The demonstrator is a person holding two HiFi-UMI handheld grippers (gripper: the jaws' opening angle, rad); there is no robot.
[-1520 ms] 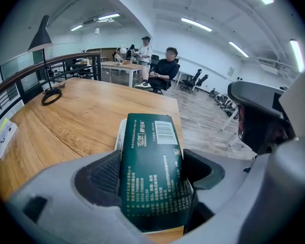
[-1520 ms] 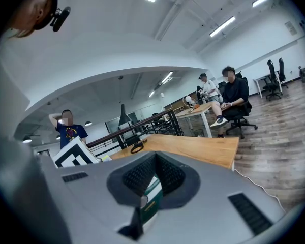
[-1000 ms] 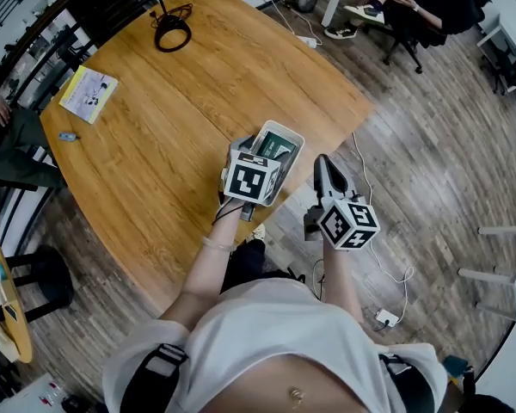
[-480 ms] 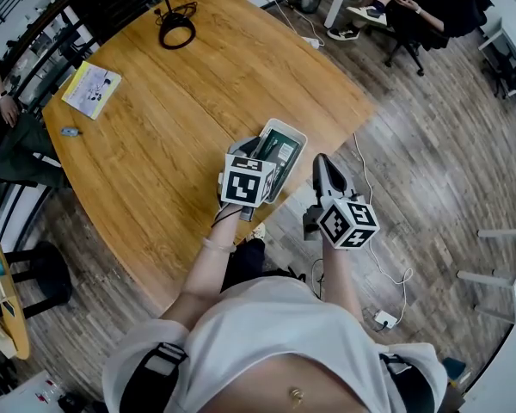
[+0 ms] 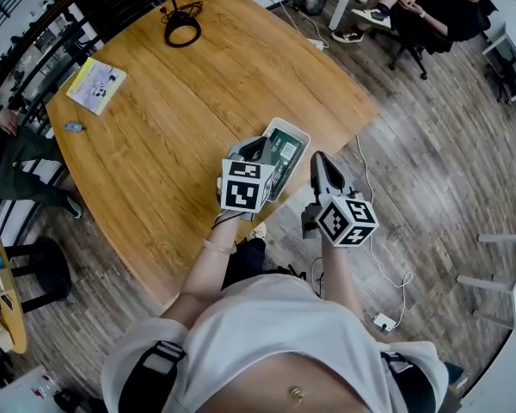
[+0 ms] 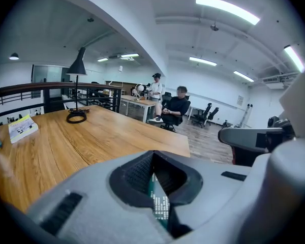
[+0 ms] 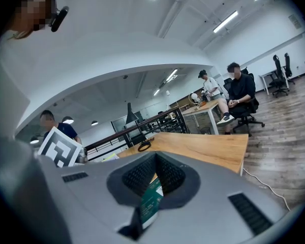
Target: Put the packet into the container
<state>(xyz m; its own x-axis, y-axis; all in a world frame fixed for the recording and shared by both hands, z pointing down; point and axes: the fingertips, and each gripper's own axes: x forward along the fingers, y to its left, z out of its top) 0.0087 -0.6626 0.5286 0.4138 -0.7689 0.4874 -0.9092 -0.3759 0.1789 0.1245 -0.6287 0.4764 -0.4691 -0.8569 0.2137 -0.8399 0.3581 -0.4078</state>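
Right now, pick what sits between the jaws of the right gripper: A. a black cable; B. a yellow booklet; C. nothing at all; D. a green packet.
D: the right gripper view shows the right gripper shut on a green packet with white print, its lower end sticking out from the jaws towards the camera.
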